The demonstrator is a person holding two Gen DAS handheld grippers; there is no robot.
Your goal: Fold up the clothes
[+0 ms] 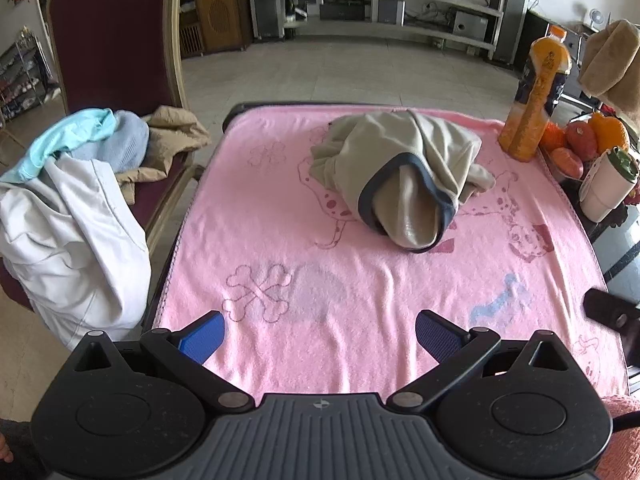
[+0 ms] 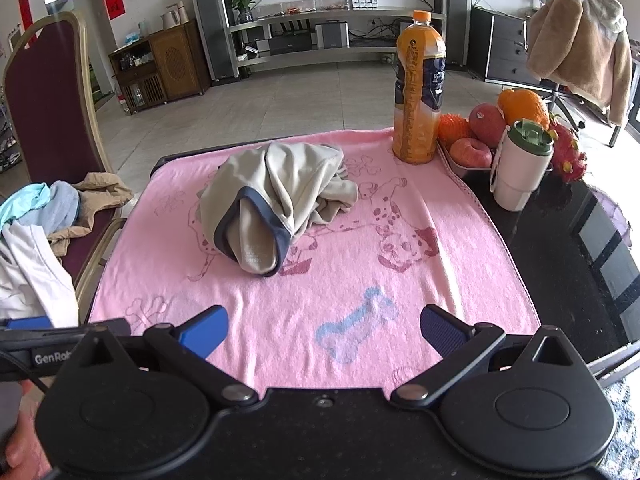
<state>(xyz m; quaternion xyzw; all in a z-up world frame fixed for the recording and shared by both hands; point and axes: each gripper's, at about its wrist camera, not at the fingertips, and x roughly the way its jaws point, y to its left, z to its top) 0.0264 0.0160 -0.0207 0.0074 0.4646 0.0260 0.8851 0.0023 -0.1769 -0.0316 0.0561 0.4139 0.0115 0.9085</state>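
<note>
A crumpled beige garment with a dark blue neck band (image 1: 404, 176) lies in a heap on the pink towel (image 1: 360, 312) that covers the table; it also shows in the right wrist view (image 2: 276, 200) on the towel (image 2: 312, 292). My left gripper (image 1: 320, 336) is open and empty, over the near part of the towel, well short of the garment. My right gripper (image 2: 324, 332) is open and empty, also over the near edge. The right gripper's finger shows at the left wrist view's right edge (image 1: 608, 312).
A maroon chair (image 1: 116, 40) on the left holds a pile of clothes (image 1: 80, 184), white, light blue and tan. An orange juice bottle (image 2: 418, 88), a fruit tray (image 2: 472, 160) and a white cup (image 2: 520, 164) stand at the table's right. A tan coat (image 2: 580, 48) hangs behind.
</note>
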